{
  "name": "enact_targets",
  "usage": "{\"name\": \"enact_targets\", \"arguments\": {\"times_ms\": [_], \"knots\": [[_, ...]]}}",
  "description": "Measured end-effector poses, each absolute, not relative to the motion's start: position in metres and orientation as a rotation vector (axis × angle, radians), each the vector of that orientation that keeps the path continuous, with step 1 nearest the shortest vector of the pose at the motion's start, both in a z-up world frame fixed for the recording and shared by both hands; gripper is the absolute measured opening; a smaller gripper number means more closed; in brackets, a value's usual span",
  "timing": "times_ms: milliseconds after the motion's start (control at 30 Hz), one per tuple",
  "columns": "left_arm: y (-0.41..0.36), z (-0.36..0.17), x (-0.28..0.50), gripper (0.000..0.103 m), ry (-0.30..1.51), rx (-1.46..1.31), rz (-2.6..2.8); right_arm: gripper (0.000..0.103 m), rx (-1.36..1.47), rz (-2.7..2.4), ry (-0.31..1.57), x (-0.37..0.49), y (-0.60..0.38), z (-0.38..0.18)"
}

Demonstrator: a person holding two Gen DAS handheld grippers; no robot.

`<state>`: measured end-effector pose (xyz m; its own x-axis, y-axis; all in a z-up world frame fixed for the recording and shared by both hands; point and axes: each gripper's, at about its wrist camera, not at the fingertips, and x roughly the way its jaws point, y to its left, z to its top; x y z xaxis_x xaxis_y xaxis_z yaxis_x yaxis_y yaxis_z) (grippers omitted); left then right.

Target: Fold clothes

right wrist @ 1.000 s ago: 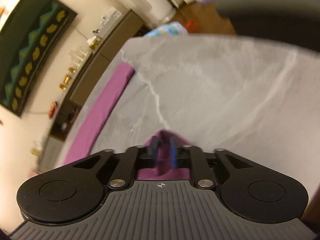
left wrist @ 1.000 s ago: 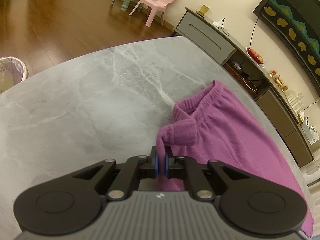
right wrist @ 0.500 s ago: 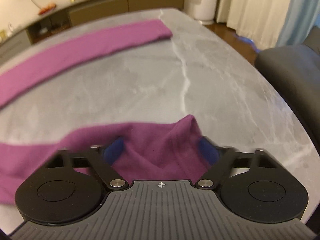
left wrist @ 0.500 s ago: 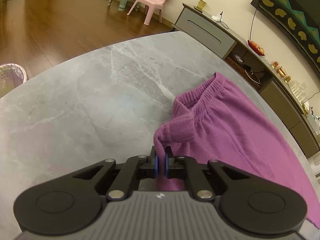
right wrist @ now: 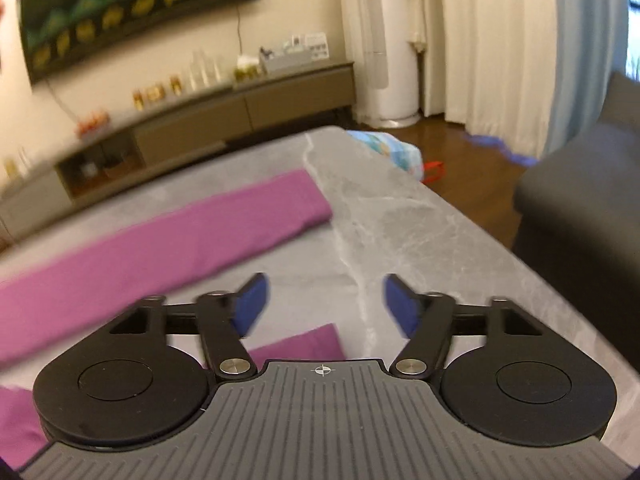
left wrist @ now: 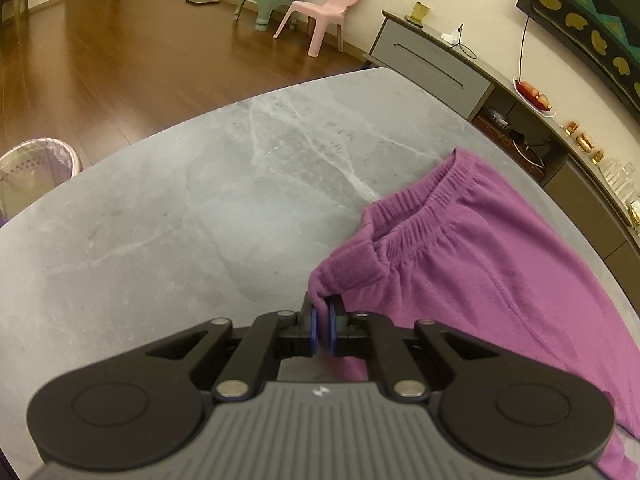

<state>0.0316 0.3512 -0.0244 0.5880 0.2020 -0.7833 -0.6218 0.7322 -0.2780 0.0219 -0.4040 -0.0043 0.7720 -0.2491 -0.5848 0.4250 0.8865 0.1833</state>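
Observation:
Purple fleece trousers (left wrist: 480, 272) lie on the grey marble table (left wrist: 200, 208), elastic waistband toward the far edge. My left gripper (left wrist: 321, 320) is shut on a pinched corner of the waistband, lifted slightly off the table. In the right wrist view one trouser leg (right wrist: 168, 244) stretches flat across the table, and the other leg's end (right wrist: 300, 344) lies just below my right gripper (right wrist: 324, 304). That gripper's jaws are opening, wide apart, with nothing between the blue pads (right wrist: 250, 304); it hovers above the table, apart from the cloth.
A dark sofa (right wrist: 580, 208) stands beyond the table's right edge. A long low sideboard (right wrist: 200, 120) runs along the wall. A lined waste bin (left wrist: 36, 168) sits left of the table. Two small plastic chairs (left wrist: 320, 12) stand on the wood floor.
My right gripper let go of the trouser leg end, opened wide and rose away from it, rolling upright. The left gripper kept its hold on the waistband and barely moved.

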Motion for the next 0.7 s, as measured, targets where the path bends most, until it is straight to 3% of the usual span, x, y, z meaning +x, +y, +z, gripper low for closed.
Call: {"name": "enact_targets", "arguments": {"times_ms": [167, 400, 500, 700], "knots": [[0.350, -0.025, 0.036, 0.007, 0.805, -0.586, 0.514, 0.079, 0.301, -0.249, 0.701, -0.019, -0.394, -0.015], [0.341, -0.026, 0.040, 0.007, 0.810, -0.580, 0.505, 0.084, -0.156, 0.142, 0.709, -0.009, -0.290, -0.042], [0.342, -0.027, 0.038, 0.006, 0.818, -0.571, 0.506, 0.079, -0.232, 0.194, 0.732, 0.009, -0.266, -0.052], [0.344, -0.024, 0.034, 0.006, 0.821, -0.572, 0.498, 0.056, -0.219, 0.262, 0.794, 0.040, -0.254, -0.073]]}}
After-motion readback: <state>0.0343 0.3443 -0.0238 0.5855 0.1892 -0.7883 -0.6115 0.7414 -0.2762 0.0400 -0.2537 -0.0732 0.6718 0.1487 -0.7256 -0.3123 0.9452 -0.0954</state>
